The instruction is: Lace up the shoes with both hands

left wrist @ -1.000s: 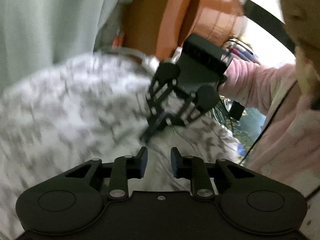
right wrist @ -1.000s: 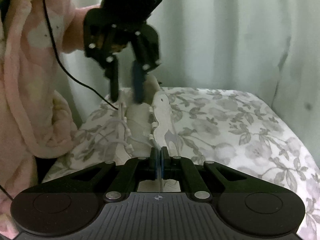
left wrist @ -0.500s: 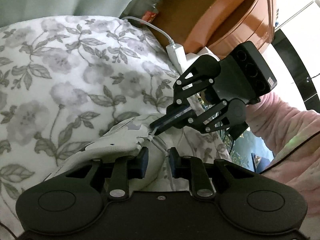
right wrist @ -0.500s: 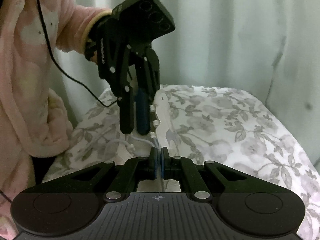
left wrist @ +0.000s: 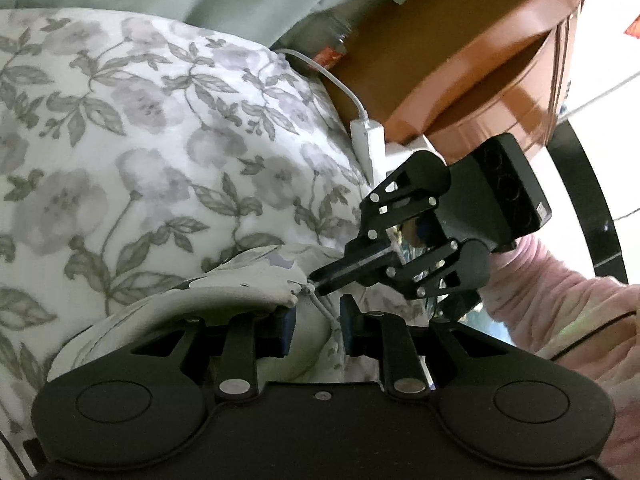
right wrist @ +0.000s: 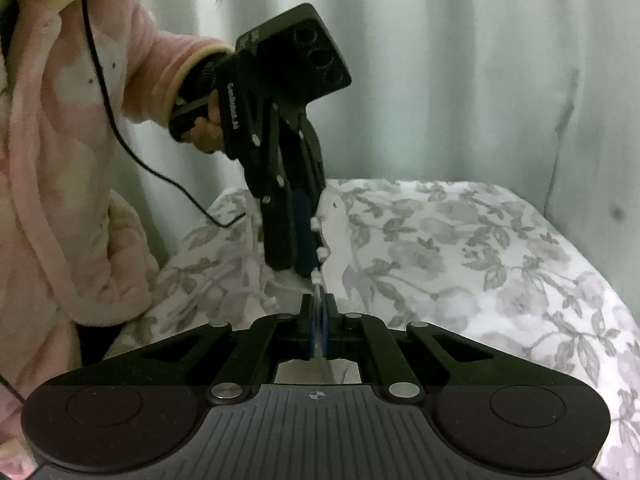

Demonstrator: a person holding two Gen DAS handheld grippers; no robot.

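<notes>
1. Loads of open bed (right wrist: 500,248) on the far side of the shoe (left wrist: 224,292), nothing lying there.
2. Around the eyelets it's cramped: left tongs (right wrist: 298,258) and right tongs (left wrist: 320,280) nearly meet over the lace (left wrist: 326,312).
3. Curtain (right wrist: 440,80) walls off the back.
4. Brown cabinet (left wrist: 460,72) and white charger (left wrist: 366,140) crowd the bed's edge.

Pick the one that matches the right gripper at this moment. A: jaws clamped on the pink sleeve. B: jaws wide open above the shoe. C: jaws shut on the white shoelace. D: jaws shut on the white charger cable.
C: in the right wrist view the right gripper has its blue pads pressed together with the white shoelace running in between them, just off the shoe.
</notes>
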